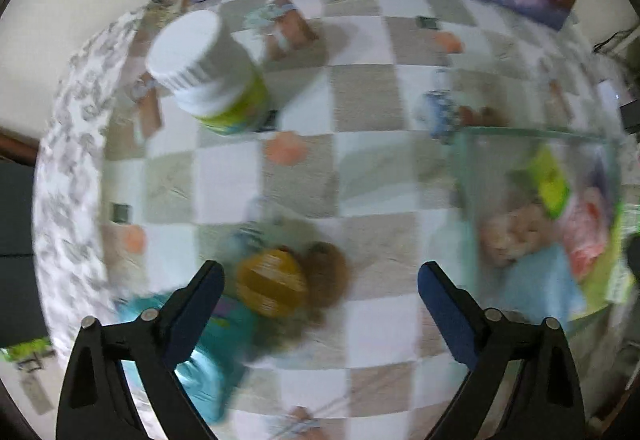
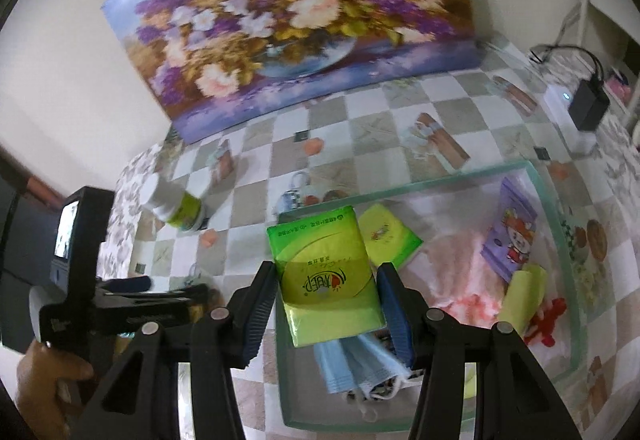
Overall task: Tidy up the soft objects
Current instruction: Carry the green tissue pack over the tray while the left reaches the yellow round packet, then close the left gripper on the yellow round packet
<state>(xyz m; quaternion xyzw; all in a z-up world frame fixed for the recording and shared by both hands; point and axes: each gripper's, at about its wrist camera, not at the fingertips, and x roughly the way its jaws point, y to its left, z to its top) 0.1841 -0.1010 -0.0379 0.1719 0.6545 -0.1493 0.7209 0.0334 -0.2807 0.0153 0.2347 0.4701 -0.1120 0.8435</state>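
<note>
Your table (image 2: pixel 360 128) wears a grey-and-white checked cloth, with a floral painting (image 2: pixel 288 12) against the cream wall. Your right hand-held gripper (image 2: pixel 326 300) clenches a green tissue pack (image 2: pixel 324 276) above the clear glass tray (image 2: pixel 560 208); your left hand-held gripper (image 1: pixel 320 288) hangs released over a brown-and-yellow plush toy (image 1: pixel 288 280).

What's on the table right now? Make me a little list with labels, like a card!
right gripper: fingers closed on the green tissue pack, held over the glass tray
left gripper: fingers wide open, nothing held, above the striped plush toy
in the tray: blue face mask, yellow tissue pack, purple cartoon packet, pink cloth
outside the tray: white-lidded jar, teal item by the plush toy
surface: checkered tablecloth
behind: flower painting
</note>
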